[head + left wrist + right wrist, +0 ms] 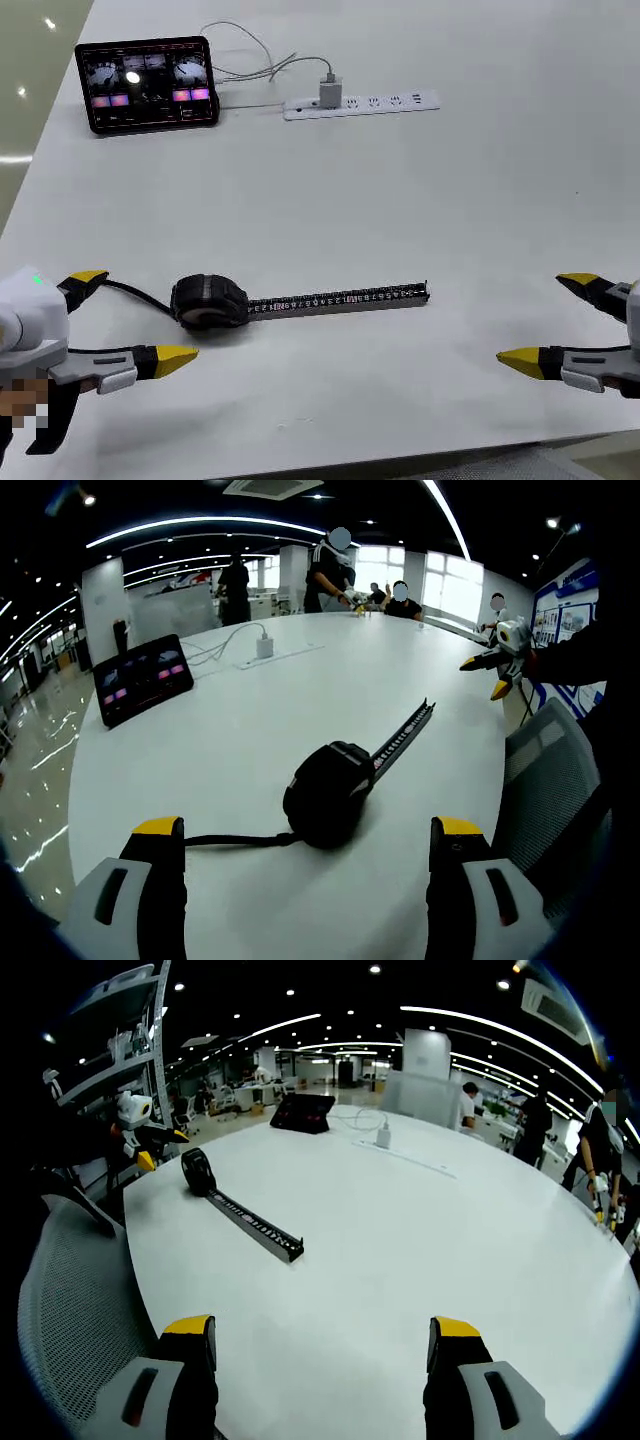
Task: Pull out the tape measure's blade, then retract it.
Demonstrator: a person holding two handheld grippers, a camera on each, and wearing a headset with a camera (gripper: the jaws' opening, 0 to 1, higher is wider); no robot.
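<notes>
White bench [480, 200] is seen carrying the black tape measure [210, 301] near its front edge, toward the left corner. Its blade [340, 298] is drawn out flat along that edge toward the right, so the pull-out is judged done and only the retraction is left. The left tool [140, 317] is held wide and empty just beside the tape measure. The right tool [540, 319] is held wide and empty, well apart from the blade's tip.

Left tool [138, 317] and right tool [545, 320] well apart, jaws wide and empty, yellow tips inward.
</notes>
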